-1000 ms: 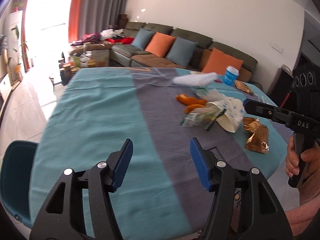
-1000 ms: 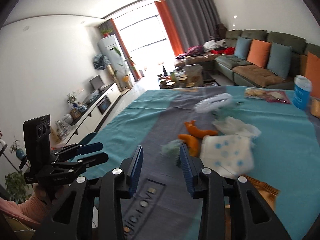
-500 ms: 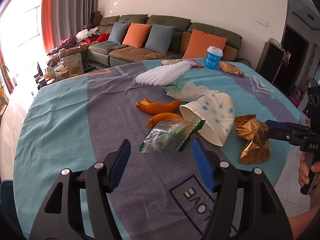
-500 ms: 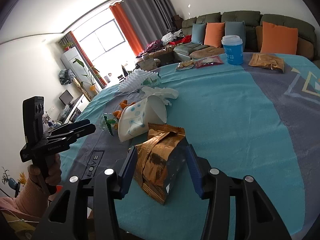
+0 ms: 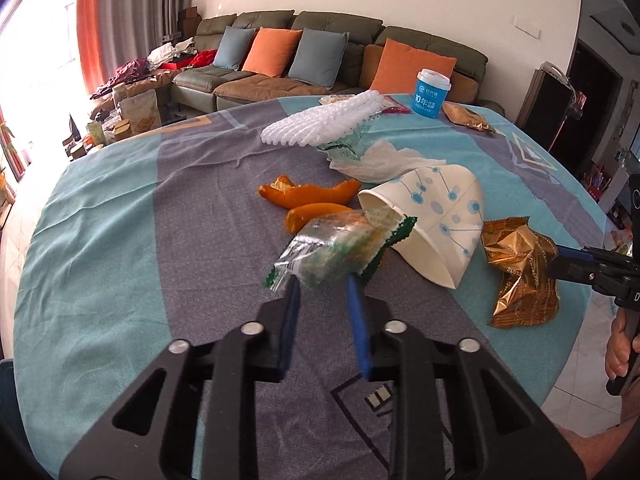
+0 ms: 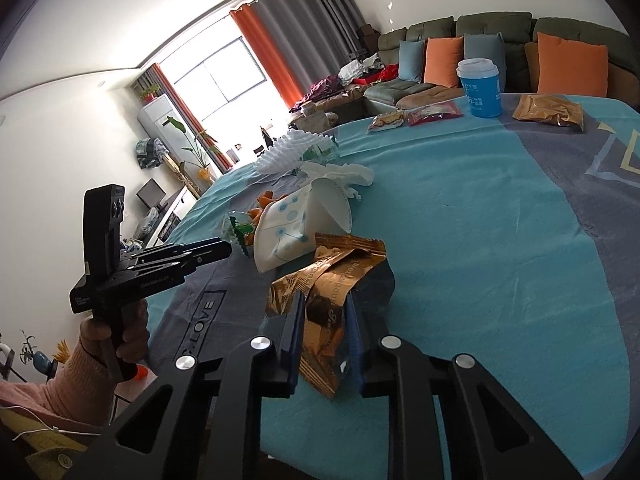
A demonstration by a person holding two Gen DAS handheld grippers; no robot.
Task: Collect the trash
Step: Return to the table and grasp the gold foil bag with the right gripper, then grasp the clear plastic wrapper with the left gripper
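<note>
Sunlit living room, with a long olive sofa (image 5: 340, 40) carrying orange and grey-blue cushions along the far wall, and orange and grey curtains (image 6: 280, 36) beside a bright window. Nearest the cameras a table draped in a teal and grey tablecloth (image 5: 120, 220) holds the scattered trash.

In the left wrist view the left gripper (image 5: 322, 280) has just been closing and now pinches a clear plastic wrapper (image 5: 340, 246) with green zigzag edges; the blue pads press on its near end, and the wrapper juts up toward 12 o'clock from the pads. Just beyond it, at 12 o'clock, lie two curled pieces of orange peel (image 5: 308, 196). At 1 o'clock a flattened white paper cup (image 5: 436, 220) printed with blue dots rests on its side, touching the wrapper's far end. Behind the cup are a crumpled white tissue (image 5: 384, 158) and a white foam fruit net (image 5: 324, 124). A blue lidded cup (image 5: 432, 94) stands upright far back at 1 o'clock, with a tan snack packet (image 5: 466, 116) beside it.

In the right wrist view the right gripper (image 6: 322, 334) has just been closing as well and clamps a crumpled gold foil wrapper (image 6: 332, 284), whose upper part rises toward 12 o'clock above the pads and whose lower end hangs between the fingers. From the left wrist view this gripper enters at 3 o'clock, its tips against the gold foil
</note>
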